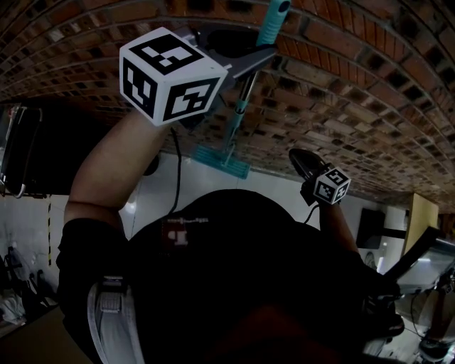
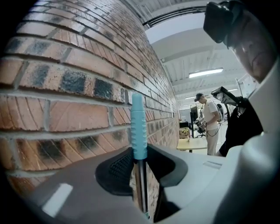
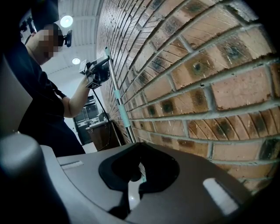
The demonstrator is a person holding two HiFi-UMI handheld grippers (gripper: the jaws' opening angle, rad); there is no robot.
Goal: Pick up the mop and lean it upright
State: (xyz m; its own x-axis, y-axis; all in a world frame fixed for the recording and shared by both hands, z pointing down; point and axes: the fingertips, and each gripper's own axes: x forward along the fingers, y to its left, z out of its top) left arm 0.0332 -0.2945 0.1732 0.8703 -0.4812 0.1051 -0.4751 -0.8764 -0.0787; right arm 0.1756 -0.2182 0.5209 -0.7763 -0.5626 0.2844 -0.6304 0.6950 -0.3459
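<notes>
The mop stands upright against the brick wall (image 1: 370, 85). Its teal grip (image 1: 274, 20) is at the top and its silver pole (image 1: 238, 106) runs down to the teal mop head (image 1: 222, 162) on the floor at the wall's foot. My left gripper (image 1: 250, 60) is shut on the handle just below the grip. In the left gripper view the teal grip (image 2: 139, 131) rises from between the pads. My right gripper (image 1: 298, 158) hangs lower, to the right of the mop and apart from it. Its jaws (image 3: 138, 177) stand a narrow gap apart with nothing between them. The pole (image 3: 117, 94) shows far off in the right gripper view.
The brick wall (image 3: 197, 78) runs close along both grippers. White floor (image 1: 153, 192) lies at its foot. A person (image 2: 211, 122) stands by a table (image 2: 192, 143) far down the room. A dark cabinet (image 3: 103, 131) stands against the wall beyond the mop.
</notes>
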